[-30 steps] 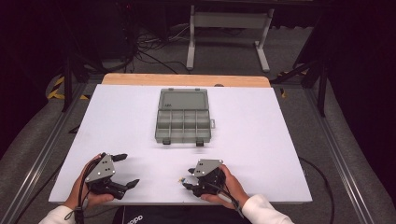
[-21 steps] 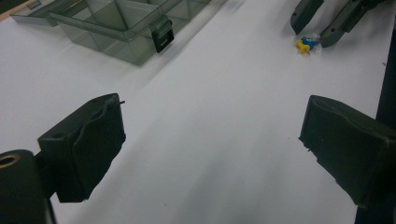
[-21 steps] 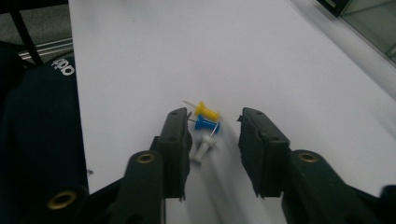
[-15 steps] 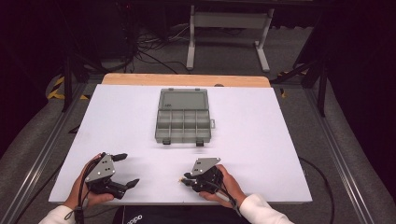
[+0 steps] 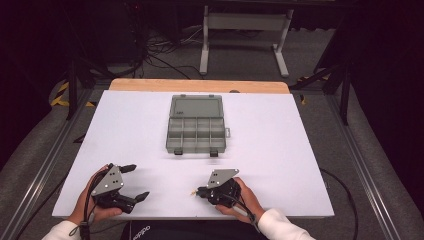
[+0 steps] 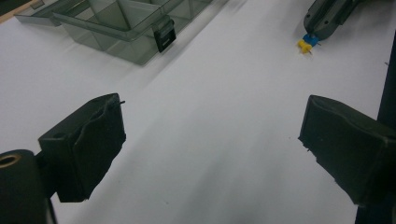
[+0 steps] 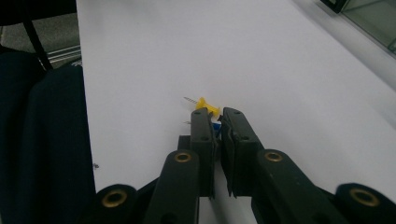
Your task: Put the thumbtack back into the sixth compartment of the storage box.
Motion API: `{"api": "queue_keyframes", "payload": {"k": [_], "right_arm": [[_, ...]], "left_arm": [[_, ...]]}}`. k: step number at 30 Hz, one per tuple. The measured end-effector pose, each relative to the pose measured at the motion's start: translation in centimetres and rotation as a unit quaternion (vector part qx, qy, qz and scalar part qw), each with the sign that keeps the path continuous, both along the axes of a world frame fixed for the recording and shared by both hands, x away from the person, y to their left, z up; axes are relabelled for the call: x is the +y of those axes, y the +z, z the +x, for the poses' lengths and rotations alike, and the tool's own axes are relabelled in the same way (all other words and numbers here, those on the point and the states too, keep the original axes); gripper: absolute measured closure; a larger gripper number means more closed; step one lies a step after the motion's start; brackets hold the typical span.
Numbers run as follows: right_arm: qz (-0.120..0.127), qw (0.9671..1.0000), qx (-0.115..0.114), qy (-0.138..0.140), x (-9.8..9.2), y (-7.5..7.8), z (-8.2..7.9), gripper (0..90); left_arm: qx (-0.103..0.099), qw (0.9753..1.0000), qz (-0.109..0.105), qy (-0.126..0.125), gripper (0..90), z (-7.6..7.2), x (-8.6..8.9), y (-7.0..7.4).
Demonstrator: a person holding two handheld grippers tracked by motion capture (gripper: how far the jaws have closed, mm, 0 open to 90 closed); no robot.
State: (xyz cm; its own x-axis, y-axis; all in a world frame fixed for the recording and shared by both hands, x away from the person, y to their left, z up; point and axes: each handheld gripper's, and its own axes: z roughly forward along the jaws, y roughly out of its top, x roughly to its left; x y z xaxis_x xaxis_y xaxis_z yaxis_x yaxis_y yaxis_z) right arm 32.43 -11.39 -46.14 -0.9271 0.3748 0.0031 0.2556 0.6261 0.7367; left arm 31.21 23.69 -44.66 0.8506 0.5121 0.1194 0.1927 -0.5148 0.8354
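No text, number or brand can be read with certainty. White lettering shows on the dark garment (image 5: 142, 229) below the desk's (image 5: 280, 130) near edge. It is too small and blurred to make out.

L gripper (image 5: 131, 182) fingers spread wide; R gripper (image 5: 196, 191) fingers pinched together, both low.

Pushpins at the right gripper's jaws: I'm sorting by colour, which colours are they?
Yellow pushpin and blue pushpin; left gripper view shows both best.

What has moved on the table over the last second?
The right gripper has slid slightly nearer the person's edge of the white table, jaws shut on a yellow pushpin and a blue one. The left gripper, jaws open, and the grey clear plastic compartment box stayed put.
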Motion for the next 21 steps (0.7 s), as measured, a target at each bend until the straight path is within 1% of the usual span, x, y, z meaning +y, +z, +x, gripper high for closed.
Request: {"api": "queue_keyframes", "payload": {"k": [4, 12, 18, 21], "right_arm": [[0.003, 1.0, 0.0, 0.003, 0.0, 0.1, 0.0, 83.9], [0.016, 0.9999, 0.002, -0.007, -0.4, 0.6, 0.1, 83.9], [0.026, 0.9996, -0.005, -0.012, -0.6, 1.1, 0.3, 84.0], [0.027, 0.9995, -0.009, -0.011, -0.7, 1.2, 0.4, 84.0]], "left_arm": [[0.0, 1.0, 0.001, 0.0, 7.2, 0.0, 0.0, 0.0], [-0.001, 1.0, -0.001, 0.001, 7.3, 0.1, 0.1, 0.0], [-0.002, 1.0, -0.003, 0.003, 7.2, 0.0, 0.1, 0.1], [-0.006, 1.0, -0.003, 0.003, 7.1, 0.0, 0.2, 0.2]]}}
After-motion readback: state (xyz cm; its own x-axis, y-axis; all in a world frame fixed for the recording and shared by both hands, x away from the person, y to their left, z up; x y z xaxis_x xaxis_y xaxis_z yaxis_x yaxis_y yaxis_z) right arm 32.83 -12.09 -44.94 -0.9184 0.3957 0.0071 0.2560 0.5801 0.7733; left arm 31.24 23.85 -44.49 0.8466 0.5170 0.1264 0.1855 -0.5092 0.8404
